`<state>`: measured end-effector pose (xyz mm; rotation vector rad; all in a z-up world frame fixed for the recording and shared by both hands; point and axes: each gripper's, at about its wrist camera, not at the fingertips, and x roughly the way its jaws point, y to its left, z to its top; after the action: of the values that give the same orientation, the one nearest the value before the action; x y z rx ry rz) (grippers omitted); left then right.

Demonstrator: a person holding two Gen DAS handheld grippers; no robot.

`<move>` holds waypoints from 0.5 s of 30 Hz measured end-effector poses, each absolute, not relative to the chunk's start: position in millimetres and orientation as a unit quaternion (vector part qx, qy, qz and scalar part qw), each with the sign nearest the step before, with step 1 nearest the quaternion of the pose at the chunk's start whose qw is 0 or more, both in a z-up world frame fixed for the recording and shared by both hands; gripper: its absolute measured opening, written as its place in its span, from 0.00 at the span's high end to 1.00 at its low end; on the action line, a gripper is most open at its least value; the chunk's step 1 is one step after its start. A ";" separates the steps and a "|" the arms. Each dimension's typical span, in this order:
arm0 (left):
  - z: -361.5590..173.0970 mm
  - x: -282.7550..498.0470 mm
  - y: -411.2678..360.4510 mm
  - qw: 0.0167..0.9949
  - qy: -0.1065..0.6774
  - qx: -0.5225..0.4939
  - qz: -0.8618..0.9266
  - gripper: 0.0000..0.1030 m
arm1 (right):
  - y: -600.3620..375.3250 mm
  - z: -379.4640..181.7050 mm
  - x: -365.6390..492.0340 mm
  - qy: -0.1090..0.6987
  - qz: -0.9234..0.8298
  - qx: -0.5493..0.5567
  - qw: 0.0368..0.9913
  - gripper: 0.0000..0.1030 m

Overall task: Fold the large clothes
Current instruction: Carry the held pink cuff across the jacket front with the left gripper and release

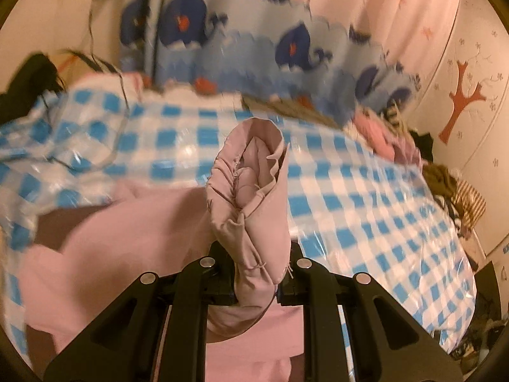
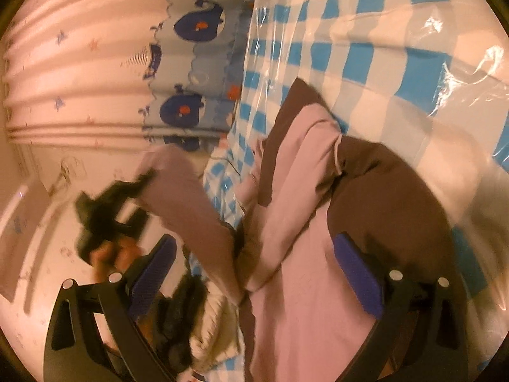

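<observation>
A large pink garment (image 1: 127,238) with brown panels lies crumpled on a blue-and-white checked cover (image 1: 366,207) under clear plastic. My left gripper (image 1: 254,254) is shut on a gathered pink cuff (image 1: 254,165) that stands up out of the jaws. In the right wrist view my right gripper (image 2: 254,270) is open, its blue pads (image 2: 356,273) wide apart over the pink and brown garment (image 2: 302,222). To its left, blurred, a hand (image 2: 108,254) carries the black left gripper (image 2: 140,184) with a strip of pink cloth trailing from it.
A curtain with blue whales (image 1: 238,47) hangs behind the bed. Loose clothes are piled along the right edge (image 1: 381,133) and dark items at the far left (image 1: 28,79). A wall with a tree sticker (image 1: 461,95) stands on the right.
</observation>
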<state>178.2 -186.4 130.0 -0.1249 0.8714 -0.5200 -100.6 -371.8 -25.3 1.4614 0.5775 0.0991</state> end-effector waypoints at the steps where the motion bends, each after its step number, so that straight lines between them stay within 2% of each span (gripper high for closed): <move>1: 116.6 176.9 -193.4 0.868 0.425 -0.060 -0.250 0.86 | -373.0 -24.9 -101.7 0.258 0.046 0.660 0.704 0.07; 8: 41.4 168.1 -229.1 0.850 0.465 -0.020 -0.248 0.86 | -383.4 -21.8 -106.8 0.246 0.046 0.670 0.699 0.07; 15: -4.8 151.9 -255.4 0.842 0.479 0.053 -0.242 0.86 | -389.2 -27.4 -110.5 0.243 0.044 0.681 0.689 0.07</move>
<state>151.9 -255.4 -4.8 0.1121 1.0108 -0.5118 -110.5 -389.2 -27.4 1.5245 0.5430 0.0989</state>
